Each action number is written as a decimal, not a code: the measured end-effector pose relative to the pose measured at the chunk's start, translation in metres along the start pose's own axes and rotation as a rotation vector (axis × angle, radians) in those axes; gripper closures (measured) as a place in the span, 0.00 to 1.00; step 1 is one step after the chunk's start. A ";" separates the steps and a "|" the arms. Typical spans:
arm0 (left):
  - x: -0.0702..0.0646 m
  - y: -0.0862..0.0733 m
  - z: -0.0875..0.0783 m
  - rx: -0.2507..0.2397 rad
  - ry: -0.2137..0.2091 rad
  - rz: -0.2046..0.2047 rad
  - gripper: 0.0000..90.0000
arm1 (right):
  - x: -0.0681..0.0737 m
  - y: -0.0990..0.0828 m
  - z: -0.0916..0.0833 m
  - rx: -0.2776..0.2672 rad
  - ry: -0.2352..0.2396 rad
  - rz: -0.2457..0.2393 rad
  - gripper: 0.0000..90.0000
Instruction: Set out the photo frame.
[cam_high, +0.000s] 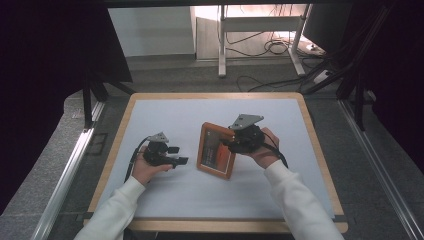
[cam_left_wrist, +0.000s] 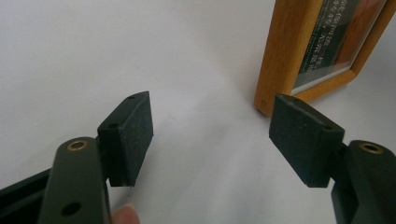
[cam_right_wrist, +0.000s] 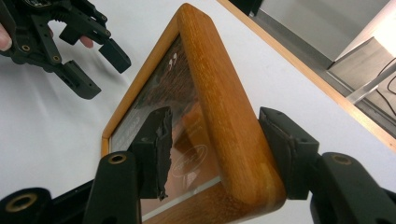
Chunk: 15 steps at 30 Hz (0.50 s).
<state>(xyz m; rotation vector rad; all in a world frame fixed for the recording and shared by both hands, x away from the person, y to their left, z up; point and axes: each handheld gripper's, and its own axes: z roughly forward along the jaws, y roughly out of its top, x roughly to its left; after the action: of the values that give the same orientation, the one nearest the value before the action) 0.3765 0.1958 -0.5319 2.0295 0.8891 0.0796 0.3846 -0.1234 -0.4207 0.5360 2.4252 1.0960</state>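
White-topped counter (cam_high: 165, 200) with a light wooden rim, sitting on a grey floor with some cables and metal legs way off behind it. Standing on it, tilted, is a rectangular orange-brown wooden picture frame (cam_high: 216, 151) with a glass front, right between the two tools. The right hand-held gripper (cam_high: 233, 146) straddles the frame's far side edge: in the right gripper view one black pad sits over the glass face and the other just off the wooden back edge (cam_right_wrist: 233, 121), jaws about halfway apart. I can see a slim gap on the outer side, so it looks like the pads aren't pressing on the wood, and I can't tell if the inner pad touches the glass. The left hand-held gripper (cam_high: 176, 155) is just beside the frame on its other side, jaws spread wide with nothing but bare counter between them; the frame's lower corner (cam_left_wrist: 280, 88) is just ahead of one pad.
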 end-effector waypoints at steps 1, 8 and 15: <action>0.000 0.000 0.000 0.000 0.000 0.001 0.33 | 0.001 0.000 0.000 0.003 -0.003 -0.002 0.50; -0.001 0.001 -0.002 -0.006 0.000 0.004 0.33 | 0.001 -0.006 -0.007 -0.006 -0.034 0.048 0.38; -0.004 0.001 0.000 0.002 0.020 0.020 0.34 | 0.004 -0.032 -0.038 -0.075 -0.103 0.149 0.26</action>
<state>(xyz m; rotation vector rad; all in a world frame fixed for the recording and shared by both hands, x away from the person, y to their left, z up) 0.3736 0.1929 -0.5300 2.0433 0.8816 0.1109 0.3559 -0.1640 -0.4240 0.7400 2.2758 1.1842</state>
